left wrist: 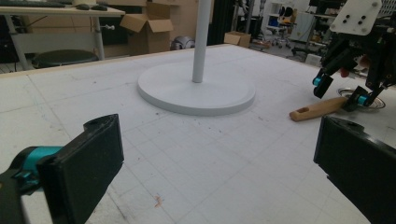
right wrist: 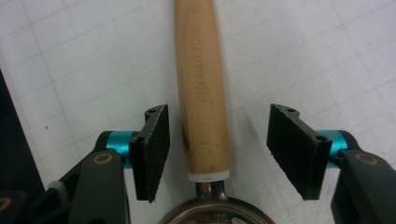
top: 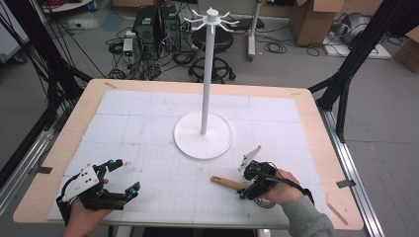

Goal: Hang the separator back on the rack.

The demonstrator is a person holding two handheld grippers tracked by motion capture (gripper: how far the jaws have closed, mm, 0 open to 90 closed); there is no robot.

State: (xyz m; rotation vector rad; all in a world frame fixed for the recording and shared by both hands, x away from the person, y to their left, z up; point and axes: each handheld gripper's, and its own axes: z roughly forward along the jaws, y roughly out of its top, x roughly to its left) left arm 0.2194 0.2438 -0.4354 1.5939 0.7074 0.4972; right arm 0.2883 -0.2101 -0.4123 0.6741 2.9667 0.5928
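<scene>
A kitchen utensil with a wooden handle [right wrist: 201,84] and a round metal head [right wrist: 212,217] lies flat on the white gridded mat. My right gripper [right wrist: 217,149] hangs over it near the metal end, with a jaw on each side of the handle. The left pad sits close to the wood and the right pad stands clear, so nothing is gripped. From above, the right gripper [top: 244,183] sits at the front right, with the handle [top: 227,182] sticking out to its left. My left gripper [top: 127,175] rests at the front left, wide open and empty.
A white stand with a round base [top: 202,134], a tall pole and hooks on top [top: 211,19] occupies the middle of the mat. The wooden table edge [top: 316,123] frames the mat. Boxes, cables and a stool stand on the floor beyond.
</scene>
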